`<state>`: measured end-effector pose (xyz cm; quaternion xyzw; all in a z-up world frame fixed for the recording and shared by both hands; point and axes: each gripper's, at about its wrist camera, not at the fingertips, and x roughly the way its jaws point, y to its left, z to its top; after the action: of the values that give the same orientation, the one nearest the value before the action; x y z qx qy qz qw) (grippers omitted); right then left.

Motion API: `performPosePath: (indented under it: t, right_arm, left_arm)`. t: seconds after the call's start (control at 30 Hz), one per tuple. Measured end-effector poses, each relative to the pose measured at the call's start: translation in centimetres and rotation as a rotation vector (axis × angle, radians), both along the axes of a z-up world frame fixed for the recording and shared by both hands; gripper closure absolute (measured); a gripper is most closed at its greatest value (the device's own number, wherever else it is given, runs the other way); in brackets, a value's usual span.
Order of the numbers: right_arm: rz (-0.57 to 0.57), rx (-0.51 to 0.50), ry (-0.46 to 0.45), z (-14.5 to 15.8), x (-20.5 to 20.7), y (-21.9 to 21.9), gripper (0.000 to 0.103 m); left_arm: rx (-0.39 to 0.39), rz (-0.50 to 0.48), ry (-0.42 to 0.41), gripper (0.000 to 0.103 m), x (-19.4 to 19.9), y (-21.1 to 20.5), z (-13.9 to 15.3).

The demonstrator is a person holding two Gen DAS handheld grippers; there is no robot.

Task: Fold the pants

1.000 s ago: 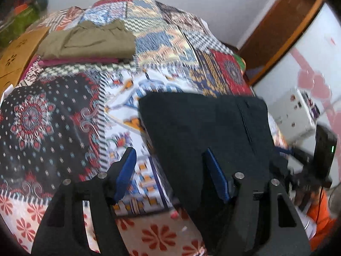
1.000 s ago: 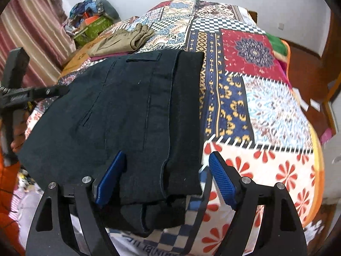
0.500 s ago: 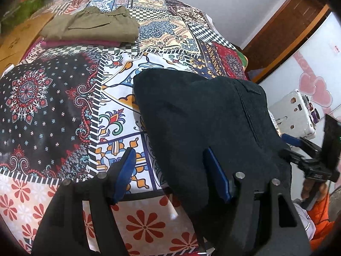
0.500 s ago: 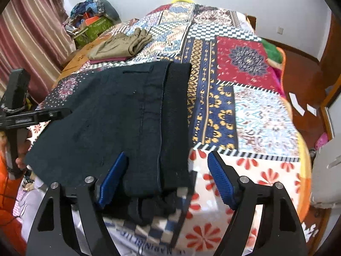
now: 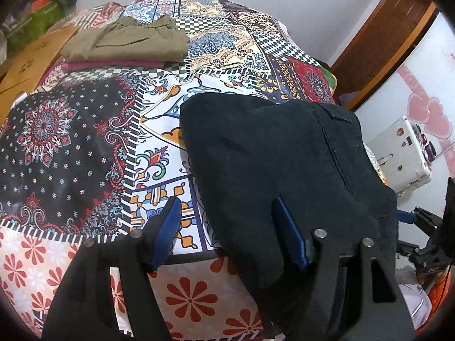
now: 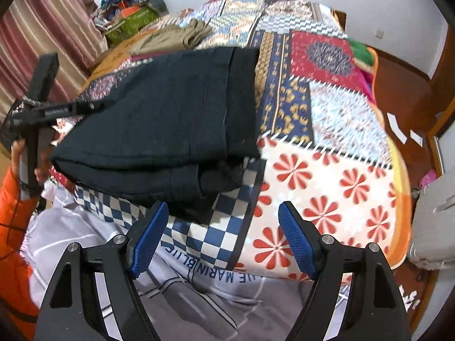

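**Folded black trousers, near edge of bed**

Black fabric pants (image 6: 159, 119): folded into a thick rectangle on the patchwork quilt bed (image 6: 335, 176), probably ready for stacking.

Left gripper (image 5: 227, 227): fingers apart, one blue pad against the fold's edge, nothing clamped.

Right gripper (image 6: 221, 236): fingers released, empty.

Left view alone shows the folded olive trousers (image 5: 128, 41); right view alone shows the layered fold.

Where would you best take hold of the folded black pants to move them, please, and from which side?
Grip the black pants at the stacked near edge overhanging the bedspread, coming from the bed's foot. The layers bunch there, so one pinch probably catches them all. The right gripper is open just in front.
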<state>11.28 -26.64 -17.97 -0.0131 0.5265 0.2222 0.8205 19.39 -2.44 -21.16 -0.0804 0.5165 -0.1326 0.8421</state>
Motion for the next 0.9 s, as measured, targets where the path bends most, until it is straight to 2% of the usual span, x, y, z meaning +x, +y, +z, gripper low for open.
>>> performPosePath:
  t: [0.2,0.43,0.63,0.9]
  right_arm:
    - [-0.009,-0.007,0.015,-1.2,1.6,0.3,0.027]
    - [-0.025,-0.059,-0.059,-0.6,4.3,-0.2,0.027]
    - [-0.027,-0.07,-0.09,-0.4,8.7,-0.4,0.028]
    - [-0.005,-0.071,-0.138,-0.1,15.7,1.7,0.029]
  left_arm:
    - [0.068,-0.013,-0.035,0.035,-0.5,-0.8,0.3]
    - [0.077,-0.029,-0.033,0.035,-1.1,-1.5,0.6]
    - [0.083,-0.037,-0.037,0.035,-1.5,-2.3,1.0]
    - [0.071,-0.021,-0.049,0.035,-1.2,-2.6,1.3]
